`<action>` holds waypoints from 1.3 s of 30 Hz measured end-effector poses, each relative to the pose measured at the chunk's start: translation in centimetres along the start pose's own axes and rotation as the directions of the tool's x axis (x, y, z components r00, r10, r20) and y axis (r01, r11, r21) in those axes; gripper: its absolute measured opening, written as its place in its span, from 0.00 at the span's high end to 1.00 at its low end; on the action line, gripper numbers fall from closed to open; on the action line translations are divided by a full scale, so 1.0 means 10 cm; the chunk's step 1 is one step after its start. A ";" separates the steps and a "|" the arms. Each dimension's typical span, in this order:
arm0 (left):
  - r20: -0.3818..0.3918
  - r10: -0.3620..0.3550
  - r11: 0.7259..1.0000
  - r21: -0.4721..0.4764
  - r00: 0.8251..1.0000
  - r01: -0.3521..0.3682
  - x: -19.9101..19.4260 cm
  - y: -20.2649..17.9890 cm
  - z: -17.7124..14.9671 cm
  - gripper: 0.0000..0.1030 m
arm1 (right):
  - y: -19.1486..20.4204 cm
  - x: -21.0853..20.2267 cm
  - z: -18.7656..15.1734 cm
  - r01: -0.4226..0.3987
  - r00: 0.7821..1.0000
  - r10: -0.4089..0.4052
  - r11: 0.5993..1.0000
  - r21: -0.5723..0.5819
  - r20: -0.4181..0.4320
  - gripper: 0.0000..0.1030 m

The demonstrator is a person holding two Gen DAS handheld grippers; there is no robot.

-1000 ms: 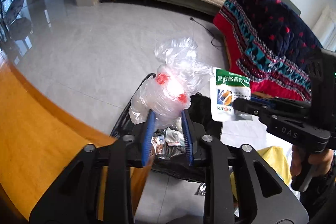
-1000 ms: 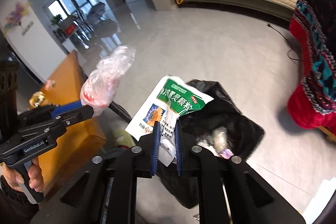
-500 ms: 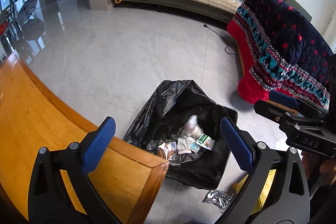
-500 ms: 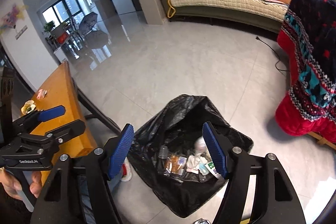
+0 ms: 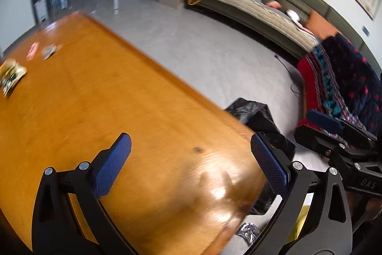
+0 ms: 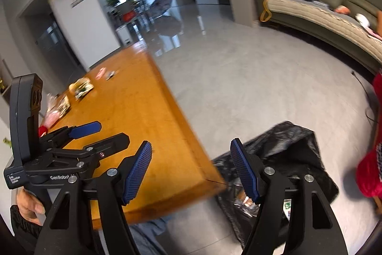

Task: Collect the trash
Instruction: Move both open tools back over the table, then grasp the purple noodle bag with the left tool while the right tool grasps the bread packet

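Status, taking the tabletop [image 5: 100,97] as reference.

Left tongs [image 5: 188,166]: spread wide, nothing between the blue pads, hanging over the near corner of the tabletop. Right tongs [image 6: 191,173]: also spread, a bit narrower, empty, straddling the near edge, with one pad over the wood and the other over the trash bag [image 6: 293,147].

The bag is black and open-mouthed, and it sits on the floor just off the near corner of the tabletop. The right wrist view shows wrappers and packets inside it, so my read is that part of the collection is done.

Left to do:
- Snack wrapper [image 6: 81,87] toward the far end of the tabletop, with a second crumpled packet [image 6: 62,105] just beside it.
- Pink item [image 5: 32,51] and small grey scrap [image 5: 49,53] further along, near the far corner. Too blurred to identify.
- Pink and red stuff [image 6: 49,120] at the far-side edge, partly hidden behind the left tongs body. Can't tell what it is.
- Foil wrapper [image 5: 248,230] on the floor beneath the near corner, outside the bag. Needs picking up too.

The near half of the tabletop carries nothing. All remaining tabletop trash is well away from both tongs.

Judgement: mid-task, with several pieces still out. Both tongs are free for the next pick. The frames are blurry, so the item count is approximate.
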State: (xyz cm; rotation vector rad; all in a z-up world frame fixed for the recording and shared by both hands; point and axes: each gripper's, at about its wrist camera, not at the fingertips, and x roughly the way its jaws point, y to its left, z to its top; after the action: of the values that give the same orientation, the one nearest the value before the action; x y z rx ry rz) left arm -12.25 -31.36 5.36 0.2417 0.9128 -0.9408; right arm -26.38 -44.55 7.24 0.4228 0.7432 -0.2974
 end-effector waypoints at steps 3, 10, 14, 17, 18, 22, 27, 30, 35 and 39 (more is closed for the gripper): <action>0.016 0.056 0.997 -0.062 0.998 -0.055 -0.14 0.37 -0.07 0.06 | 0.29 0.19 0.05 -0.049 0.998 0.048 0.998 -0.048 -0.033 0.33; 0.037 0.167 0.962 -0.227 0.985 -0.155 -0.47 1.24 -0.23 0.06 | 0.97 0.66 0.22 -0.158 0.983 0.141 0.976 -0.153 -0.117 0.33; 0.037 0.226 0.933 -0.295 0.973 -0.205 -0.62 1.69 -0.30 0.06 | 1.32 0.96 0.41 -0.206 0.972 0.180 0.961 -0.186 -0.149 0.33; 0.037 0.300 0.905 -0.328 0.953 -0.272 -0.76 2.04 -0.28 0.06 | 1.58 1.18 0.53 -0.244 0.961 0.208 0.947 -0.210 -0.180 0.33; 0.037 0.329 0.892 -0.339 0.943 -0.298 -0.81 2.17 -0.25 0.06 | 1.68 1.26 0.57 -0.257 0.958 0.217 0.941 -0.219 -0.189 0.33; 0.031 0.417 0.841 -0.394 0.909 -0.372 -0.98 2.70 -0.13 0.06 | 1.96 1.46 0.64 -0.302 0.942 0.251 0.922 -0.243 -0.221 0.33; 0.007 0.495 0.779 -0.446 0.869 -0.440 -1.13 3.32 -0.07 0.06 | 2.23 1.63 0.67 -0.340 0.928 0.274 0.900 -0.271 -0.254 0.33; -0.010 0.530 0.745 -0.472 0.848 -0.471 -1.13 3.62 -0.03 0.06 | 2.39 1.73 0.70 -0.356 0.921 0.281 0.888 -0.290 -0.270 0.33; -0.120 0.567 0.676 -0.496 0.815 -0.544 -0.97 4.10 -0.06 0.06 | 2.65 1.90 0.79 -0.414 0.896 0.328 0.861 -0.294 -0.301 0.33; -0.162 0.550 0.645 -0.541 0.819 -0.540 -0.91 4.36 -0.15 0.06 | 2.97 2.10 0.85 -0.481 0.860 0.380 0.827 -0.291 -0.342 0.33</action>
State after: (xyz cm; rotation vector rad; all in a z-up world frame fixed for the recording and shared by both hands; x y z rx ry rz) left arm 18.56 0.68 2.95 -0.0141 0.9842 -0.0736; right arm 5.42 -24.91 5.90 0.2644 0.9235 0.3414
